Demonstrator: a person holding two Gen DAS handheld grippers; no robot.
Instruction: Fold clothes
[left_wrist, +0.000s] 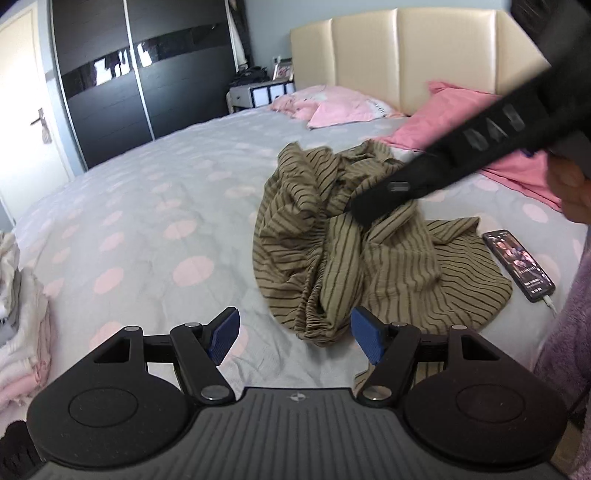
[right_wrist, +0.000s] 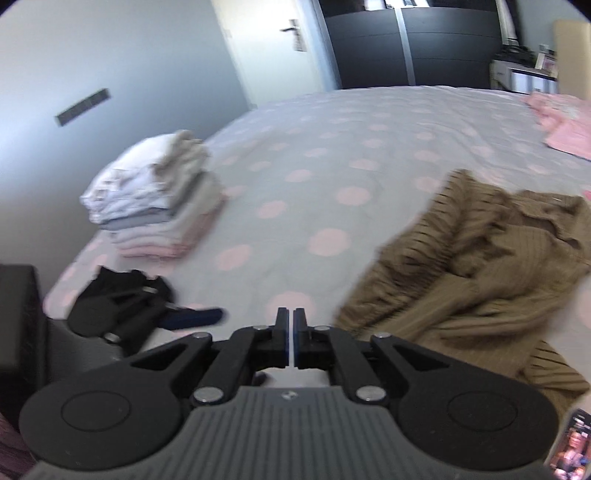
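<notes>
A crumpled olive-brown garment with dark stripes (left_wrist: 354, 240) lies in a heap on the grey bedspread with pink dots (left_wrist: 147, 221). My left gripper (left_wrist: 295, 338) is open and empty, low over the bed just in front of the garment's near hem. My right gripper (right_wrist: 290, 328) is shut with nothing between its fingers; in the left wrist view its black body (left_wrist: 443, 162) reaches over the heap from the right. In the right wrist view the garment (right_wrist: 480, 280) lies to the right of the shut fingers.
A stack of folded clothes (right_wrist: 159, 199) sits at the bed's left edge, also at the left rim of the left wrist view (left_wrist: 18, 325). A phone with a lit screen (left_wrist: 519, 264) lies right of the garment. Pink pillows (left_wrist: 347, 107) and a cream headboard (left_wrist: 399, 48) lie beyond. The left gripper shows at lower left (right_wrist: 147, 314).
</notes>
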